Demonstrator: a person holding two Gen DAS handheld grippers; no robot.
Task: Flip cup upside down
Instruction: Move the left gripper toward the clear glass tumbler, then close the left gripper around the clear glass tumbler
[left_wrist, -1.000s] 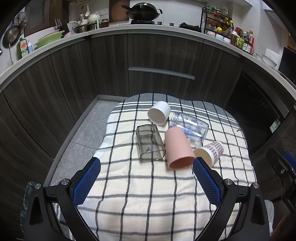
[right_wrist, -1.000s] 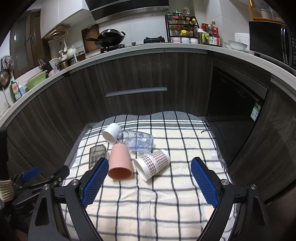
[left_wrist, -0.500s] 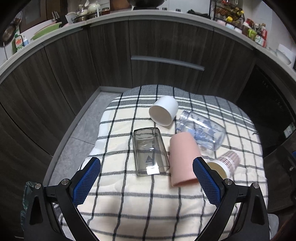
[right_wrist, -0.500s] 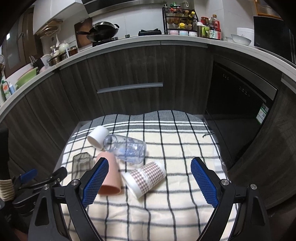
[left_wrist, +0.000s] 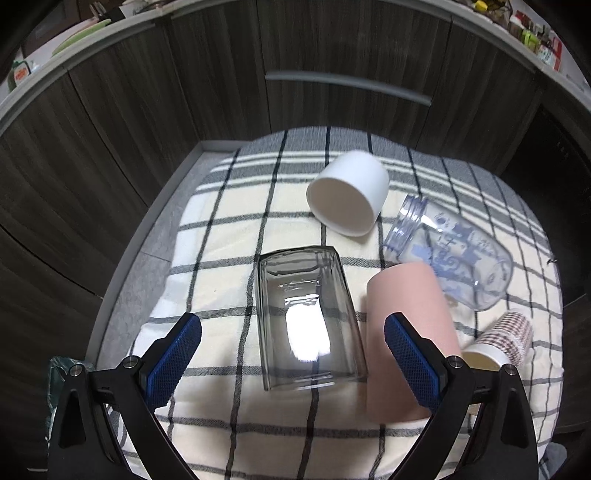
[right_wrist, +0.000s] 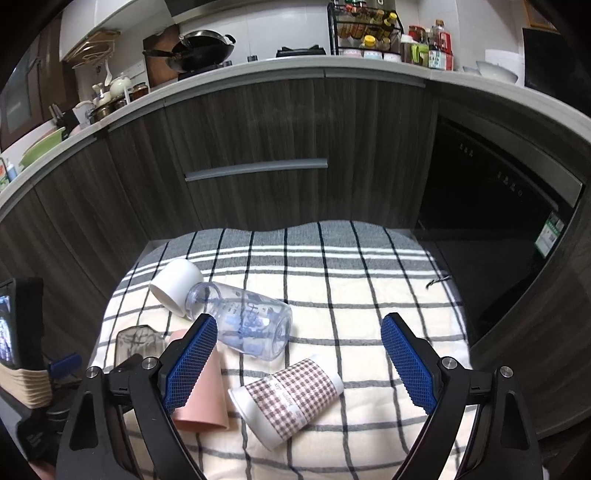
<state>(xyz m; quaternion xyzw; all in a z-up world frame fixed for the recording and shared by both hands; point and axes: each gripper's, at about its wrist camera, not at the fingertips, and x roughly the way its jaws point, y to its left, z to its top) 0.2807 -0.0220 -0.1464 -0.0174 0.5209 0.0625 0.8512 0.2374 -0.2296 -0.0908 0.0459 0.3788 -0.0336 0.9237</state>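
Observation:
Several cups lie on their sides on a checked cloth (left_wrist: 221, 236). A smoky clear square tumbler (left_wrist: 308, 319) lies between the fingers of my open left gripper (left_wrist: 291, 354), not touched. A pink cup (left_wrist: 406, 332) lies right of it, partly behind the right finger. A white cup (left_wrist: 347, 197), a clear printed jar (left_wrist: 450, 254) and a checked paper cup (left_wrist: 502, 341) lie beyond. My right gripper (right_wrist: 295, 362) is open and empty above the checked paper cup (right_wrist: 291, 402), near the jar (right_wrist: 251, 325), pink cup (right_wrist: 203, 402), white cup (right_wrist: 175, 284) and tumbler (right_wrist: 140, 341).
Dark wood cabinets with a drawer handle (right_wrist: 255, 170) stand behind the cloth-covered table. A dark appliance front (right_wrist: 498, 221) is at the right. The left gripper's body (right_wrist: 37, 369) shows at the left edge of the right wrist view. The floor (left_wrist: 147, 251) drops off left of the table.
My left gripper has moved forward and down, so the clear tumbler now lies between its fingers. My right gripper has moved closer to the checked paper cup. No cup has moved.

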